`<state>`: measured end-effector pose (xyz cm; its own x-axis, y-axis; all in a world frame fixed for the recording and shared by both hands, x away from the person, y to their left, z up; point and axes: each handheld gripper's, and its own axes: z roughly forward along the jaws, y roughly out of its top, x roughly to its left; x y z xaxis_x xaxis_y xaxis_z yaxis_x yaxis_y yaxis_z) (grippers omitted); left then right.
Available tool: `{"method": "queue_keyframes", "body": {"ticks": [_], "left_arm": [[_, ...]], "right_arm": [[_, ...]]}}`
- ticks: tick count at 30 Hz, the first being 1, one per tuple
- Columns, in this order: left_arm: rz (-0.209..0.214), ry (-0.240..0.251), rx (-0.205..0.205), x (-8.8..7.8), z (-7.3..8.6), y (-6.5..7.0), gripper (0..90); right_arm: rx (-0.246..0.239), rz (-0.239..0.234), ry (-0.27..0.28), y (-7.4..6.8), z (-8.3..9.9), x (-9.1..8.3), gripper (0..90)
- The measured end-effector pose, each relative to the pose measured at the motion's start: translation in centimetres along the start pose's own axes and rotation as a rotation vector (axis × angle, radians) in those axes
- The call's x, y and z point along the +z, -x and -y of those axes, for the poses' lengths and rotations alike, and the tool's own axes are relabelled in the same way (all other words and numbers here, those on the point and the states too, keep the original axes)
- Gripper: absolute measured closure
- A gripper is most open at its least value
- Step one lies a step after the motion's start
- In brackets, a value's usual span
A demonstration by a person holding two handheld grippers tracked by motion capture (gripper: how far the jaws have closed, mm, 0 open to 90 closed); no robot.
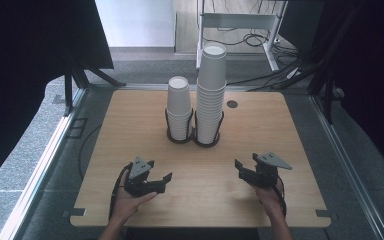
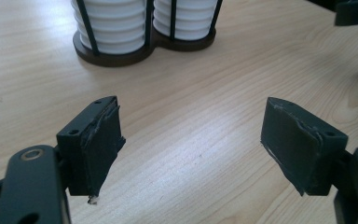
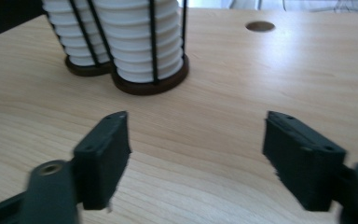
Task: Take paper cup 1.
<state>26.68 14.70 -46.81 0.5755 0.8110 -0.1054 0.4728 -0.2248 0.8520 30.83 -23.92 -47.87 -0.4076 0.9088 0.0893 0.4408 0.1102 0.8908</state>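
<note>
Two stacks of white paper cups stand in a dark double wire holder [image 1: 194, 140] at the table's middle. The left stack [image 1: 178, 106] is short; the right stack [image 1: 211, 90] is taller. My left gripper [image 1: 161, 176] rests low over the near left of the table, open and holding nothing. My right gripper [image 1: 245, 166] is at the near right, also open and holding nothing. In the left gripper view the gripper [image 2: 191, 149] faces the holder's base [image 2: 116, 55]. In the right gripper view the gripper [image 3: 196, 156] faces the two stacks [image 3: 140, 42] from the other side.
The wooden table [image 1: 130, 125] has a round cable hole [image 1: 232, 104] at the back right, also visible in the right gripper view as a cable hole [image 3: 260, 26]. Metal rails run along both sides. A white desk frame [image 1: 240, 22] and cables lie on the floor beyond.
</note>
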Motion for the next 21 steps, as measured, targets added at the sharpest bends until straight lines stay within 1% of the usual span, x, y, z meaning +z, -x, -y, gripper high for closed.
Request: {"method": "queue_keyframes", "body": {"ticks": [2,3,5,6,7,8,9,10,11,12,13,14,15,16,17,18,20,21], "left_arm": [[-0.002,0.004,0.003,-0.1,-0.1,-0.1,21.1],[-0.009,0.006,0.013,-0.1,-0.2,-0.2,21.1],[-0.015,0.01,0.013,-0.2,-0.2,-0.3,21.2],[-0.017,0.014,0.01,-0.2,-0.3,-0.4,21.7],[-0.018,0.016,0.01,-0.2,-0.2,-0.4,21.6],[-0.018,0.016,0.01,-0.2,-0.2,-0.4,21.6],[-0.019,0.016,0.021,-0.2,-0.2,-0.5,21.6],[-0.019,0.016,0.021,-0.2,-0.2,-0.5,21.5],[-0.025,0.012,0.028,0.0,-0.1,-0.5,21.5],[-0.025,0.012,0.028,0.0,-0.1,-0.5,21.5],[-0.023,0.008,0.027,0.2,0.0,-0.4,21.5],[-0.023,0.008,0.027,0.2,0.0,-0.4,21.5],[-0.012,0.013,0.022,0.2,0.0,-0.4,21.5],[-0.007,0.016,0.021,0.2,0.0,-0.3,21.5],[0.002,0.024,0.015,0.2,-0.1,-0.3,21.5],[0.003,0.026,0.013,0.3,-0.1,-0.3,21.5],[0.003,0.028,0.009,0.3,-0.1,-0.4,21.5],[0.005,0.023,0.005,0.5,0.0,-0.5,21.6]], "right_arm": [[-0.015,-0.016,0.0,-0.3,0.1,0.1,28.6],[-0.02,-0.021,0.003,-0.5,0.1,0.2,29.5],[-0.021,-0.027,0.007,-0.6,0.1,0.2,29.9],[-0.032,-0.049,0.013,-0.9,0.0,0.1,31.8],[-0.032,-0.059,0.017,-1.0,0.0,0.0,32.8],[-0.035,-0.066,0.029,-1.1,-0.1,0.0,34.2],[-0.04,-0.075,0.039,-1.2,-0.2,0.0,36.1],[-0.04,-0.075,0.039,-1.2,-0.2,0.0,36.1],[-0.046,-0.091,0.054,-1.4,-0.6,0.1,39.1],[-0.046,-0.091,0.054,-1.4,-0.6,0.1,39.1],[-0.04,-0.102,0.059,-1.5,-0.9,0.2,44.9],[-0.04,-0.102,0.059,-1.5,-0.9,0.2,44.9],[-0.027,-0.124,0.061,-1.8,-1.2,0.5,47.9],[-0.027,-0.124,0.061,-1.8,-1.2,0.5,47.9],[-0.033,-0.143,0.065,-2.0,-1.4,0.7,50.4],[-0.043,-0.144,0.07,-2.2,-1.5,0.9,51.2],[-0.049,-0.147,0.071,-2.3,-1.6,0.9,52.0],[-0.053,-0.16,0.08,-2.6,-1.9,1.2,54.0]]}}
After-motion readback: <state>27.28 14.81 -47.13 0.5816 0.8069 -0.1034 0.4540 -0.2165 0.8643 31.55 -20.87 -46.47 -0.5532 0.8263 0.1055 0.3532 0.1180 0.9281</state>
